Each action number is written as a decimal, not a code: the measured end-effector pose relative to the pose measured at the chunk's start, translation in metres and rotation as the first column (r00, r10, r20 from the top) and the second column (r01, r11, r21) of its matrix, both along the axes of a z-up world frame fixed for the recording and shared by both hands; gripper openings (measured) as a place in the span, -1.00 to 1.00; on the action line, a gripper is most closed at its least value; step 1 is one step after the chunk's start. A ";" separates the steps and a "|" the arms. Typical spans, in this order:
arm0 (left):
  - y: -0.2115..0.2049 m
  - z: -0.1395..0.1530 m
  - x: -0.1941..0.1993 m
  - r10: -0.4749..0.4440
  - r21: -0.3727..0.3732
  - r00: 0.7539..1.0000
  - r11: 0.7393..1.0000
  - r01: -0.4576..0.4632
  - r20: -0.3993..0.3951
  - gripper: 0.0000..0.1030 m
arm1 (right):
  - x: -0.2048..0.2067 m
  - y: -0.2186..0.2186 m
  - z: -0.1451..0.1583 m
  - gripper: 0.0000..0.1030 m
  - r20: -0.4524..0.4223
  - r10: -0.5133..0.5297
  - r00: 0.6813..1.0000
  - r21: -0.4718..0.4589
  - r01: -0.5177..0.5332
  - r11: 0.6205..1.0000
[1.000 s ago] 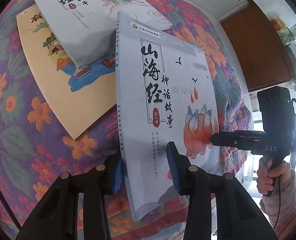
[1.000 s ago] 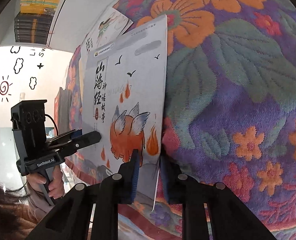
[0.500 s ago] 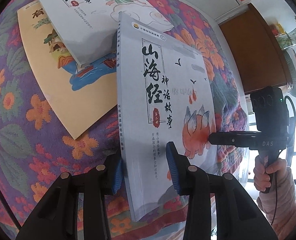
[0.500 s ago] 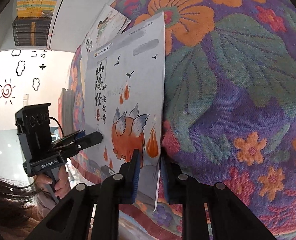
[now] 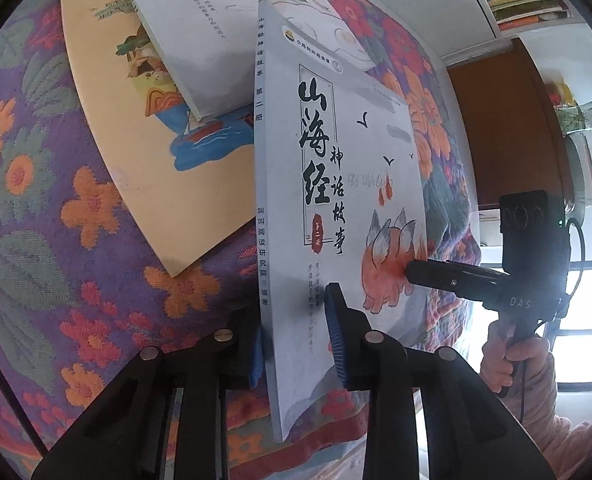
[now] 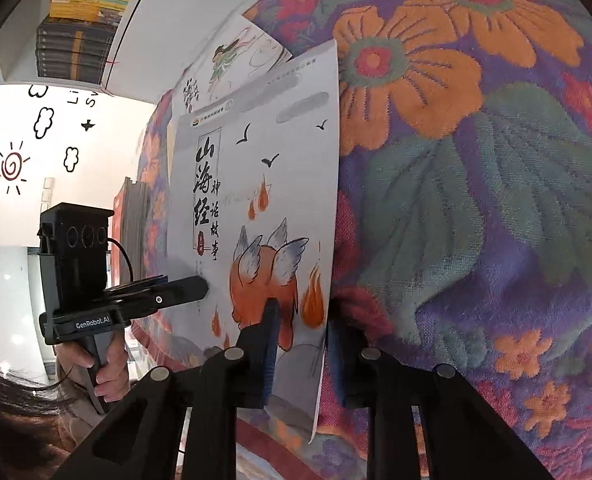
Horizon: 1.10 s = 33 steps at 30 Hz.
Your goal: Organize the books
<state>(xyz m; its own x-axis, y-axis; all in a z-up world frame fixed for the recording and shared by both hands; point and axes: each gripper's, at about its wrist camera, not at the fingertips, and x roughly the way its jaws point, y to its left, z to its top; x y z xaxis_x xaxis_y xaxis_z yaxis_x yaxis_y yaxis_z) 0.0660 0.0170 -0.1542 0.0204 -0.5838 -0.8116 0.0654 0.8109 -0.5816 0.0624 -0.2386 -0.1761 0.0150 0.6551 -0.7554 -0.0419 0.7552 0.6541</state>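
While our left tongs (image 5: pixel 296 344) are closing on the spine edge of the grey storybook (image 5: pixel 335 184), our right tongs (image 6: pixel 301 354) are opening slightly yet still pinch its opposite edge, holding it tilted above the floral-clothed table (image 5: pixel 56 240), beside two overlapping books (image 5: pixel 156 80).

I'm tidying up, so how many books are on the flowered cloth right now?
3: the fox-cover book held between both claws, the second pale book behind it, overlapping the tan book. More may be hidden.
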 end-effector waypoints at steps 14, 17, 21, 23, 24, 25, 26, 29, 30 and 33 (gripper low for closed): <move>-0.007 0.053 -0.019 -0.040 0.221 0.985 0.975 0.002 0.168 -0.57 | -0.010 0.050 0.079 -0.77 0.208 0.108 0.972 -0.097 -0.089 0.991; 0.005 0.059 -0.022 -0.025 0.210 0.986 0.978 -0.010 0.165 -0.57 | -0.013 0.065 0.096 -0.77 0.247 0.141 0.959 -0.116 -0.115 0.987; 0.025 0.070 -0.028 -0.015 0.208 0.984 0.978 -0.022 0.176 -0.57 | -0.015 0.085 0.109 -0.77 0.270 0.171 0.947 -0.135 -0.139 0.981; 0.032 0.075 -0.030 -0.009 0.211 0.983 0.977 -0.031 0.185 -0.57 | -0.017 0.093 0.113 -0.77 0.274 0.176 0.946 -0.129 -0.145 0.981; 0.038 0.078 -0.032 -0.007 0.211 0.982 0.977 -0.034 0.190 -0.57 | -0.019 0.100 0.116 -0.77 0.278 0.182 0.943 -0.132 -0.150 0.980; 0.044 0.081 -0.033 -0.002 0.211 0.980 0.977 -0.040 0.198 -0.57 | -0.021 0.104 0.118 -0.77 0.282 0.187 0.941 -0.136 -0.153 0.979; 0.048 0.083 -0.033 0.000 0.211 0.979 0.977 -0.044 0.203 -0.57 | -0.022 0.108 0.121 -0.77 0.286 0.191 0.939 -0.136 -0.157 0.978; 0.061 0.088 -0.035 0.013 0.205 0.978 0.977 -0.057 0.210 -0.57 | -0.024 0.123 0.130 -0.76 0.301 0.201 0.932 -0.136 -0.167 0.977; 0.067 0.091 -0.035 0.018 0.200 0.977 0.978 -0.061 0.214 -0.57 | -0.025 0.127 0.133 -0.76 0.303 0.203 0.931 -0.136 -0.169 0.976; 0.075 0.099 -0.035 0.026 0.193 0.972 0.978 -0.073 0.233 -0.57 | -0.025 0.139 0.144 -0.76 0.320 0.202 0.926 -0.139 -0.165 0.976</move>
<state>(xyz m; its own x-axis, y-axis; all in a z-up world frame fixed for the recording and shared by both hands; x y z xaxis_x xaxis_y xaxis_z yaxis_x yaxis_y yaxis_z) 0.0311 0.0921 -0.0551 0.2432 -0.4046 -0.8816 0.1340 0.9141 -0.3826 0.0376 -0.0999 -0.0317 0.1628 0.5852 -0.7944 -0.3862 0.7787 0.4945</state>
